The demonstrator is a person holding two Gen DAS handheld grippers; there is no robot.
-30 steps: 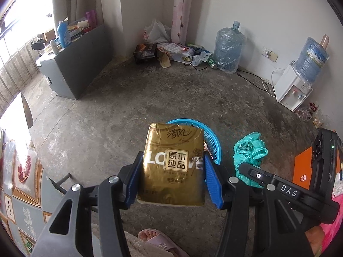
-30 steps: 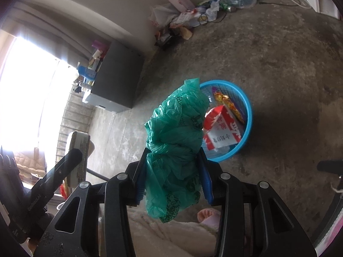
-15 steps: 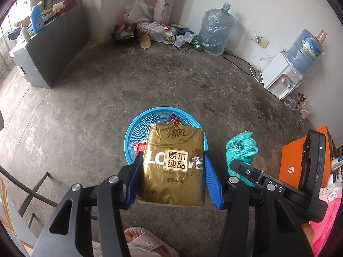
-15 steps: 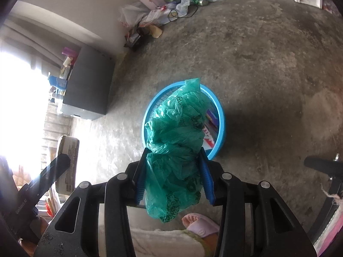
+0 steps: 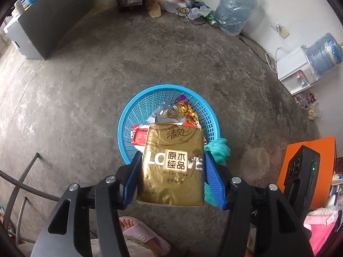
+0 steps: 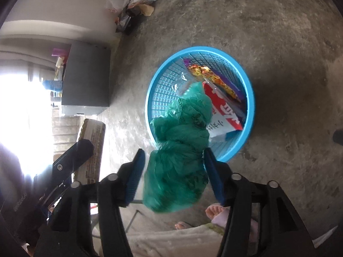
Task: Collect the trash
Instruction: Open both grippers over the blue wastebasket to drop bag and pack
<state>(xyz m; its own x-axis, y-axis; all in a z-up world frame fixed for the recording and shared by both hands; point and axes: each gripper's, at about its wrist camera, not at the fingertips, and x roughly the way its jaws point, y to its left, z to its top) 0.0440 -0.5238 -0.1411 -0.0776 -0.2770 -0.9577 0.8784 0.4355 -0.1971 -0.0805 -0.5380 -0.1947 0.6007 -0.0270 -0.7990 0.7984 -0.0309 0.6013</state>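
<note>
1. While we hold both items above the blue basket [image 5: 211, 117], risk is a miss: the green plastic bag [image 6: 180, 160] in the right gripper [image 6: 174, 171] looks loose in widening jaws, near the rim, and could land on the floor.
2. Left gripper [image 5: 171, 177] is clamped on the gold tissue pack [image 5: 171, 167], over the near rim.
3. Basket w/ a red-white packet [image 6: 223, 111] and foil wrappers [image 5: 186, 112] inside.

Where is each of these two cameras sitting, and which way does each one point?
Left wrist: on the left gripper, looking down at the gold tissue pack it grips; a slippered foot shows.
Right wrist: on the right gripper, looking down past the green plastic bag; toes show.
Shared: the blue basket.
</note>
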